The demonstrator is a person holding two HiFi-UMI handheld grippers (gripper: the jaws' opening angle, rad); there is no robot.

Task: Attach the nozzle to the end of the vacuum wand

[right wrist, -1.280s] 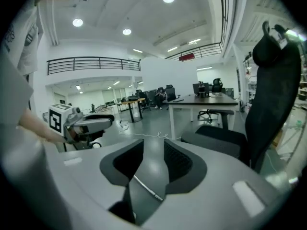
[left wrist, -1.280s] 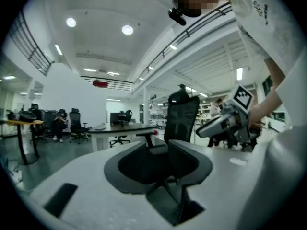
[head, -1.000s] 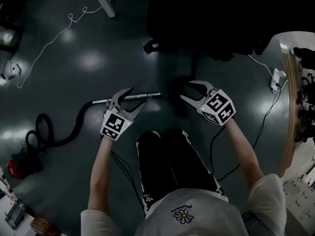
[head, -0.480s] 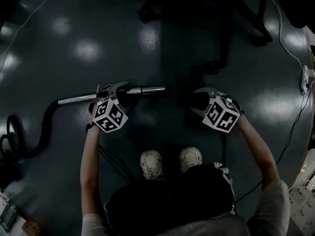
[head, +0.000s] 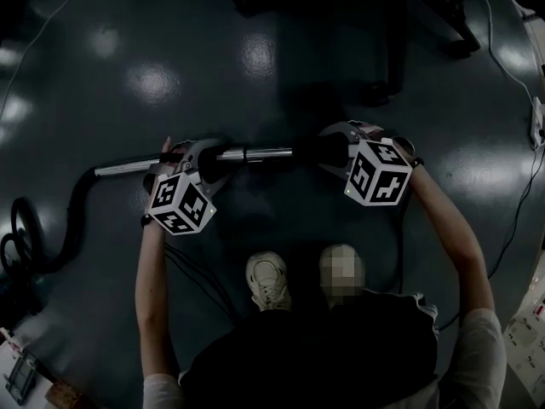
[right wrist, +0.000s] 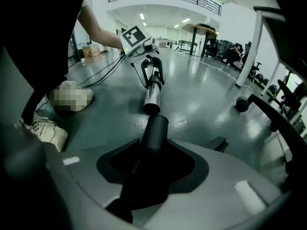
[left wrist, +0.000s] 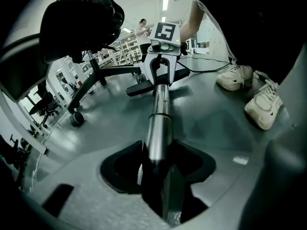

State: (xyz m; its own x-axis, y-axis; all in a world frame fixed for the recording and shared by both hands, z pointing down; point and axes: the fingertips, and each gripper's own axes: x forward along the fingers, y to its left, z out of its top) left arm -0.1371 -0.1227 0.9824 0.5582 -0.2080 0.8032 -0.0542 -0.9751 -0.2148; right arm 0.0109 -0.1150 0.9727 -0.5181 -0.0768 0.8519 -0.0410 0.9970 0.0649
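The left gripper point(head: 203, 158) held the vacuum wand point(head: 260, 153) level above the floor point(head: 153, 83), jaws closing on its metal tube, so that its open end faced the black nozzle point(right wrist: 154, 131). The right gripper point(head: 329, 150), jaws closing on the nozzle, kept it in line. Compared with half a second earlier the gap had shrunk: the nozzle sat just short of the wand's end, not yet pushed on.
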